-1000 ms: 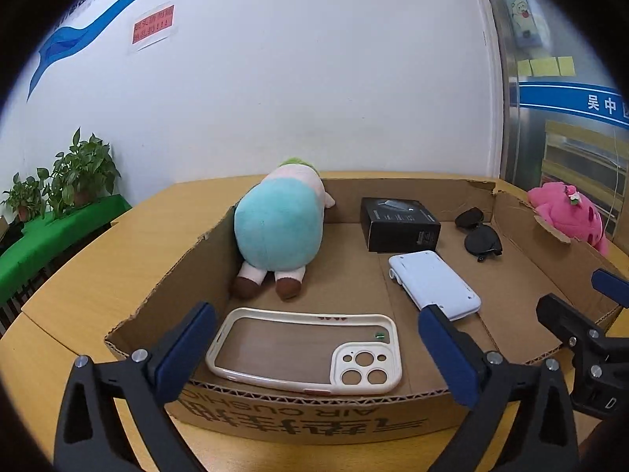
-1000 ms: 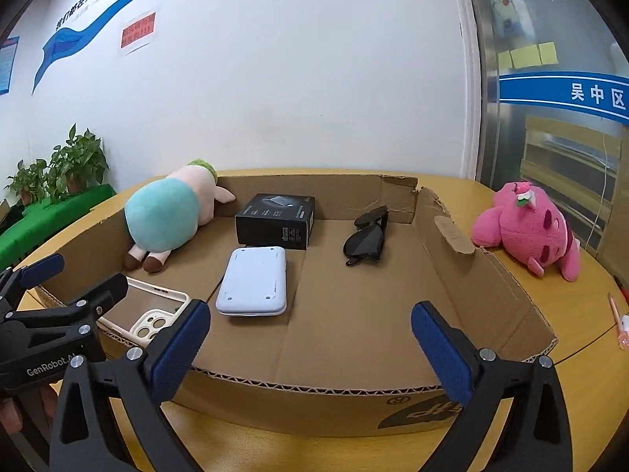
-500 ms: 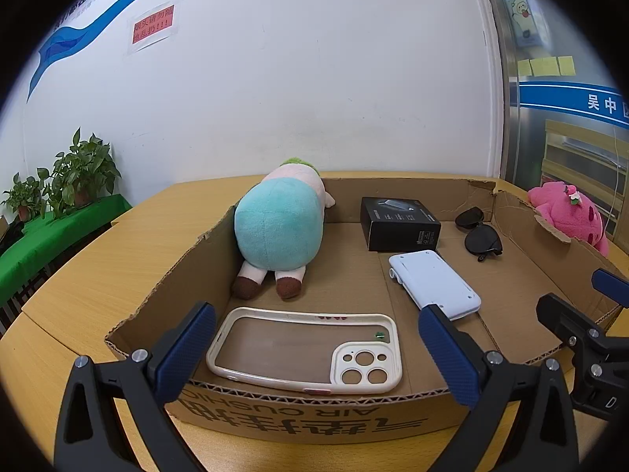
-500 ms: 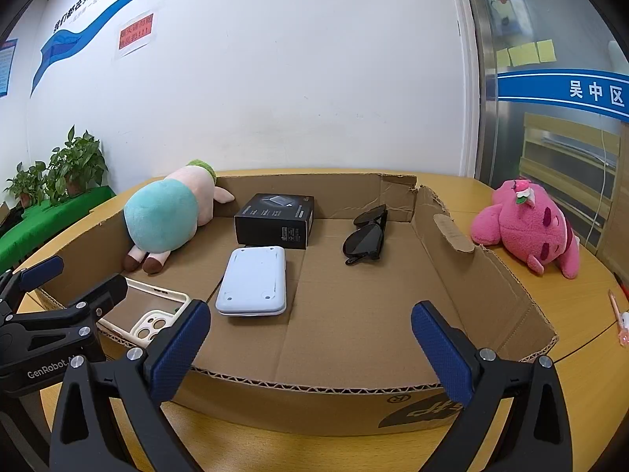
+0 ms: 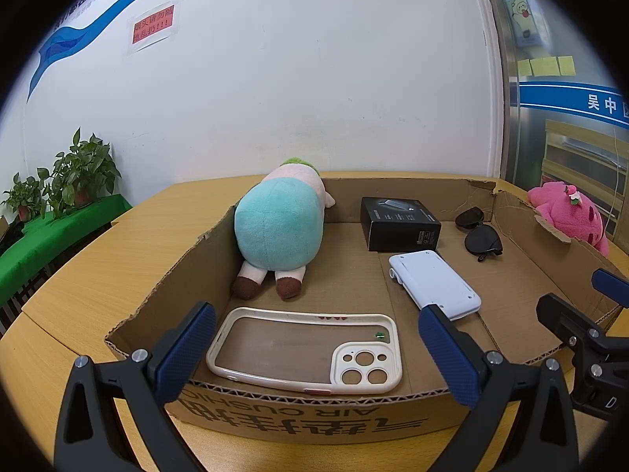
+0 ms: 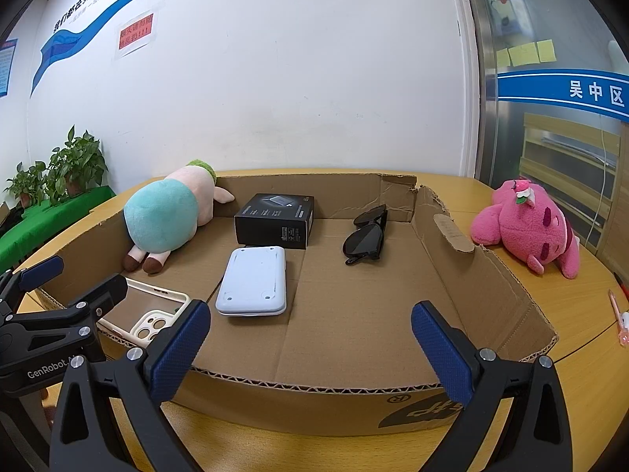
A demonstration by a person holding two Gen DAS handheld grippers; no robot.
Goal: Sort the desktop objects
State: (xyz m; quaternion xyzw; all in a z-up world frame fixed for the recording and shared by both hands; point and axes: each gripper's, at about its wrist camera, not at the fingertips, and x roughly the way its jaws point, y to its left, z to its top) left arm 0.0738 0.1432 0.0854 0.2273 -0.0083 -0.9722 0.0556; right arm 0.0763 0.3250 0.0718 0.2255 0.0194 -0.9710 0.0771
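A shallow cardboard box [image 5: 298, 417] [image 6: 298, 397] holds a teal plush [image 5: 279, 232] [image 6: 161, 220], a black carton [image 5: 399, 222] [image 6: 275, 222], black sunglasses [image 5: 479, 236] [image 6: 365, 238], a white flat device [image 5: 434, 285] [image 6: 253, 281] and a cream phone case [image 5: 306, 350] [image 6: 151, 320]. A pink plush [image 5: 566, 216] [image 6: 526, 230] lies on the table outside the box's right wall. My left gripper [image 5: 316, 348] hangs open over the near left edge, above the phone case. My right gripper [image 6: 310, 346] stands open at the near edge, nothing between its fingers.
The box rests on a round wooden table [image 5: 78, 295] [image 6: 582, 354]. Pink pens [image 6: 619, 316] lie at the table's right rim. Potted plants [image 5: 63, 181] on a green surface stand at the far left, against a white wall.
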